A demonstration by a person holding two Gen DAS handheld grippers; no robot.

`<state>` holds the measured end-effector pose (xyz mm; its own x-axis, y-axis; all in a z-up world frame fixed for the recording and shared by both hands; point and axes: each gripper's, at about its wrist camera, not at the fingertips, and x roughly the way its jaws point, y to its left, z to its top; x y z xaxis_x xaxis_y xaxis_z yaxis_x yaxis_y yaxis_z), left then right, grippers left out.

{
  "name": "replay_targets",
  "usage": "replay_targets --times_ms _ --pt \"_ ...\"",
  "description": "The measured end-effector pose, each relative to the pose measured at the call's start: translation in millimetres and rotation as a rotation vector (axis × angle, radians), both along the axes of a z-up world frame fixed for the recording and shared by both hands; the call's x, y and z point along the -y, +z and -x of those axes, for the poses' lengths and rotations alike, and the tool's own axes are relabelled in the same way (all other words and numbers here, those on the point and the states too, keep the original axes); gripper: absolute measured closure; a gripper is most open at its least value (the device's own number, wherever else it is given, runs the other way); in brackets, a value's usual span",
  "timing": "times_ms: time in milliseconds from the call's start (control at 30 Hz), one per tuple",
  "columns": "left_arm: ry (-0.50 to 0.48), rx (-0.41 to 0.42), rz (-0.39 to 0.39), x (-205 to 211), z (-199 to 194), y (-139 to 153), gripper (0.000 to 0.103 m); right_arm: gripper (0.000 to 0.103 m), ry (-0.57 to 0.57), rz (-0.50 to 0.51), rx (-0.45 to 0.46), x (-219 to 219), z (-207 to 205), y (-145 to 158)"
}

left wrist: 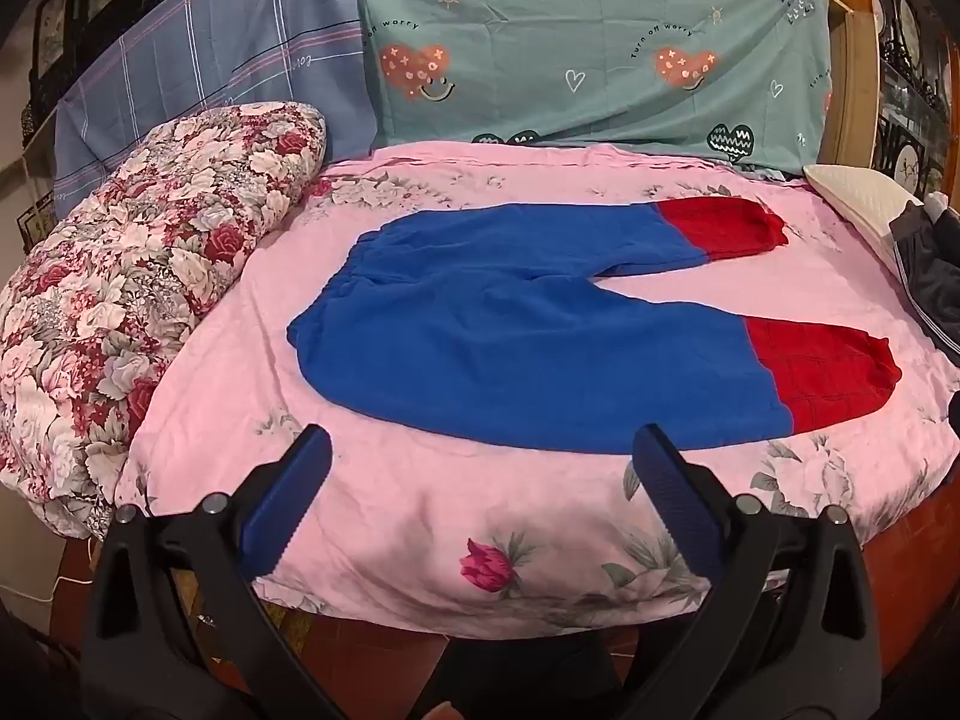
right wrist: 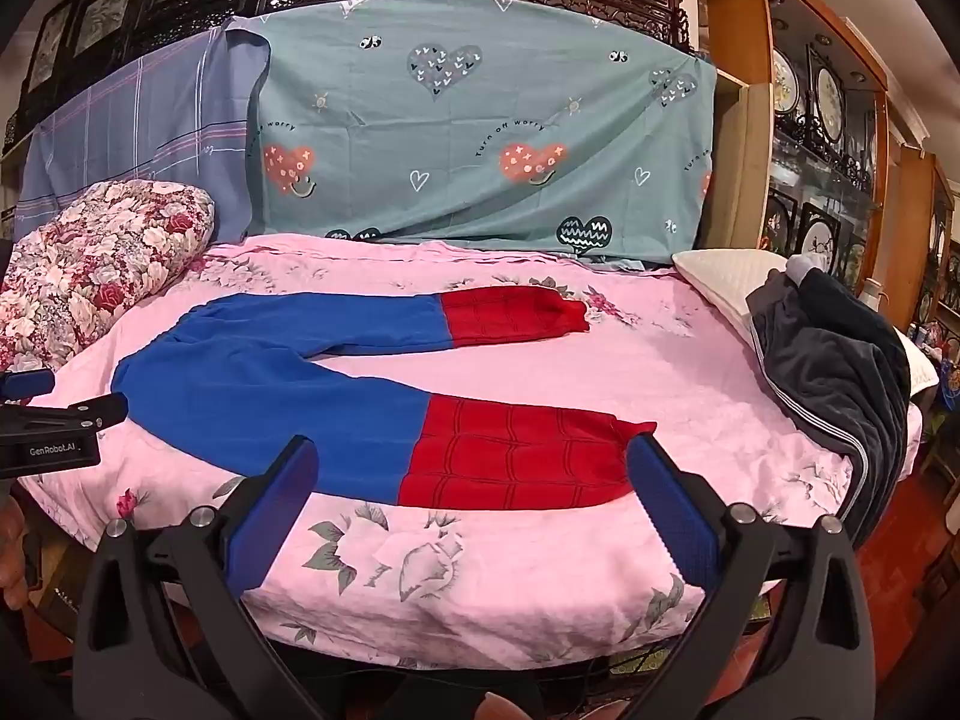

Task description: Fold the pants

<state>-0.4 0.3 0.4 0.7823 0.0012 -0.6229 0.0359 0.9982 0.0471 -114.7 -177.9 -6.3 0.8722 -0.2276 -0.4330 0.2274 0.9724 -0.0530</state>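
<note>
The pants [left wrist: 528,324] lie flat on the bed [left wrist: 420,516], which has a pink flowery cover. They are blue on top and red at the bottom of each leg. The waist points toward the left edge of the bed, and the two legs reach toward the right edge. The legs are spread apart like a V, with pink cover showing between them. One leg lies near the front edge of the bed and the other lies nearer the back edge.

The left gripper [left wrist: 480,450] is wide open and holds nothing. It hangs over the front edge of the bed, just in front of the blue part of the near leg.

The right gripper [right wrist: 474,459] is wide open too, and holds nothing. It is over the front edge, at the red end of the near leg. Its right finger [right wrist: 666,504] is right by the cuff, but I cannot tell if it touches.

A rolled flowery blanket [left wrist: 138,294] sits at the left edge of the bed. A dark jacket [right wrist: 840,372] lies on a white pillow [right wrist: 726,276] at the right edge. A green sheet [right wrist: 480,132] with hearts hangs along the back edge.
</note>
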Motion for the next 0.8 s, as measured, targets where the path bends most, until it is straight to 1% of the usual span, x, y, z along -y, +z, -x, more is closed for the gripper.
replay_targets --times_ms 33,267,300,500,633,800 --pt "-0.001 -0.004 -0.009 0.6 -0.2 -0.3 0.002 0.001 -0.001 0.001 0.002 -0.1 0.1 0.4" --pt "0.002 0.004 0.001 -4.2 -0.2 -0.3 0.002 0.001 0.007 0.009 0.015 -2.4 2.7 -1.2" --pt "0.003 0.0 -0.01 -1.7 -0.7 -0.8 0.002 0.001 0.004 0.01 0.015 -3.7 3.6 -3.2" --pt "0.004 0.01 -0.01 -4.1 1.8 0.2 0.002 0.001 0.004 -0.008 0.0 0.3 0.7 -3.2" --pt "0.003 0.028 -0.01 -7.2 3.8 3.0 0.002 0.001 -0.01 -0.008 -0.02 6.2 -6.3 -9.1" --pt "0.005 0.07 0.002 -8.1 11.4 10.7 0.002 0.001 -0.048 -0.024 -0.036 19.5 -12.2 -13.3"
